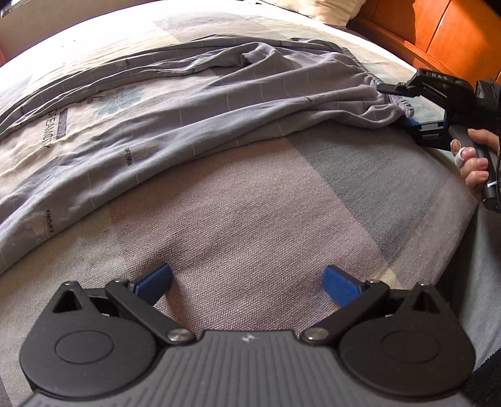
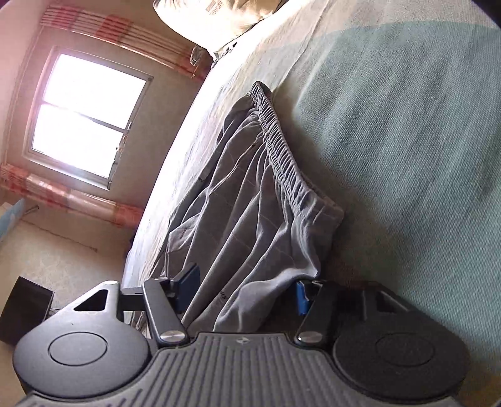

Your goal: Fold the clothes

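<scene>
Lay spread and rumpled across the patchwork bedspread [image 1: 250,194]: grey trousers [image 1: 194,103], elastic waistband [image 2: 281,141] toward the orange wooden headboard [image 1: 438,31]. Beyond, a bright window [image 2: 84,119] and a pillow [image 2: 213,22]. Hovered tilted down over bare bedspread, left gripper [image 1: 247,281], jaws wide apart, empty. Rolled sideways at the waistband corner, right gripper [image 2: 244,294], half open, cloth between the pads [image 2: 188,281]; firm pinch not discernible.

Sunlit bedroom with a patchwork-covered bed

Bright window [image 2: 87,122] with red-striped curtains [image 2: 103,28] lights pale walls and floor; a bed [image 1: 250,194] in grey and teal blocks, a pillow [image 2: 213,22] at its head, an orange wooden headboard [image 1: 438,28], a dark box [image 2: 25,310] on the floor.
</scene>
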